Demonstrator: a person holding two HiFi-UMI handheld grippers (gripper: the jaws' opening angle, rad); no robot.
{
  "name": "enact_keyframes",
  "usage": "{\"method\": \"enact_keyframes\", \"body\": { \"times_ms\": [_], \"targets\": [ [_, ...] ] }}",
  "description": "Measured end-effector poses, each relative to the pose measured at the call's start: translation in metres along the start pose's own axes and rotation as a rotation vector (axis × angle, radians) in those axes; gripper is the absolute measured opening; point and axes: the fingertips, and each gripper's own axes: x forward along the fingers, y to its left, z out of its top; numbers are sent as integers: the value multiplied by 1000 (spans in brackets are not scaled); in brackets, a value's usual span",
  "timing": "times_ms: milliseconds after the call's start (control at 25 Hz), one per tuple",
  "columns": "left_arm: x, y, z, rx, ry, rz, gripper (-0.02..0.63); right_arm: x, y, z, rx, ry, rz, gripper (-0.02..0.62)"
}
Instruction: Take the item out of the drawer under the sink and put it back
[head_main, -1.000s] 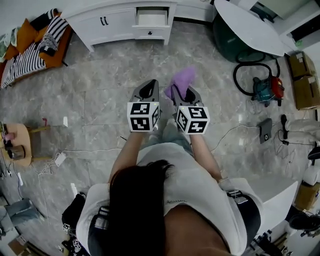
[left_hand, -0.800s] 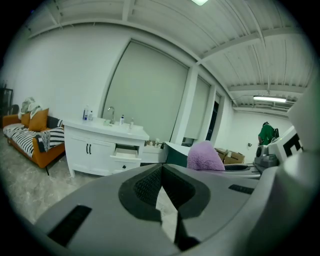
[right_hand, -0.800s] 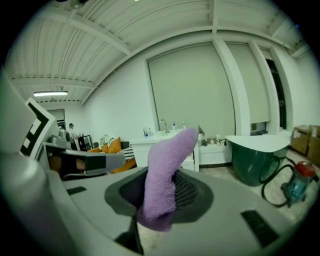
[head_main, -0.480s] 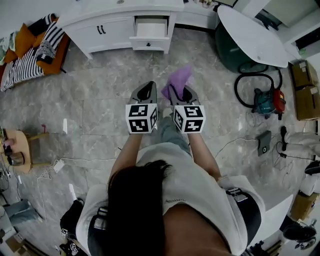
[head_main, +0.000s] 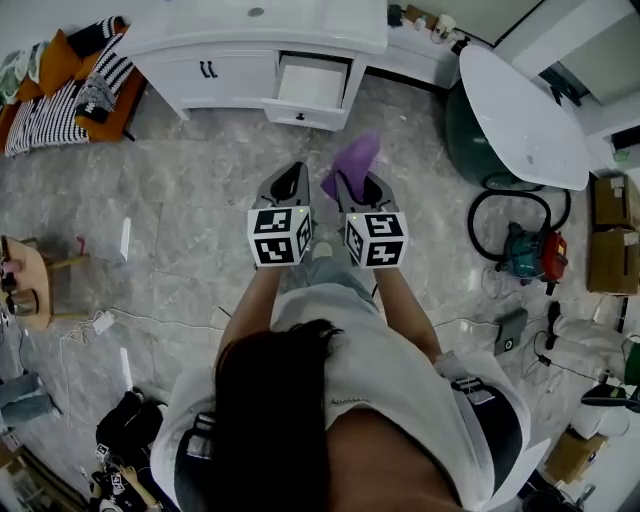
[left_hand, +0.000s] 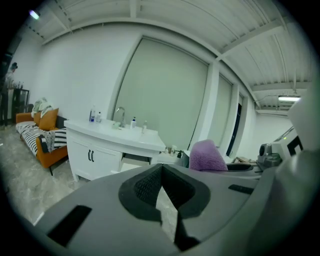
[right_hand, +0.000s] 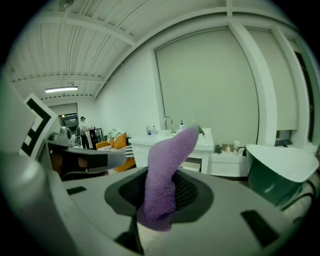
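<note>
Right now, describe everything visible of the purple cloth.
The purple cloth looks soft and fuzzy, like terry. Its lower end is pinched between the right tongs; the free end stands up and bends forward. It is held in the air above the floor, short of the open drawer.

Quick colour rundown from us: the cloth (head_main: 356, 158) in our right gripper (head_main: 350, 184) is a fuzzy lilac purple. That one and the left gripper (head_main: 293, 176) are plain grey, each with black-and-white square markers (head_main: 282, 236). Ahead of the tongs, the cabinet (head_main: 240, 78) is white with black handles (head_main: 208, 69). The floor (head_main: 180, 200) is grey marble-look. Left of the left tong there's an orange sofa (head_main: 55, 60) with a black-and-white striped throw (head_main: 45, 115). Right of the right one: a dark green tub (head_main: 472, 135) and a teal-and-red vacuum (head_main: 530, 250).
</note>
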Motion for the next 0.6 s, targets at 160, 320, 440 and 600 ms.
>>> {"method": "enact_keyframes", "body": {
  "times_ms": [160,320,440,600],
  "targets": [
    [41,-2,10,-11,7,22,3,27,-32,12,-7,10,25,126],
    [74,-7,14,-19,22,32,3,51,-58,21,-16,22,43,126],
    [92,-10,20,-9,25,31,3,66,-74,27,-15,28,48,126],
    [107,-13,20,0,40,19,3,75,-92,26,14,35,36,126]
  ]
}}
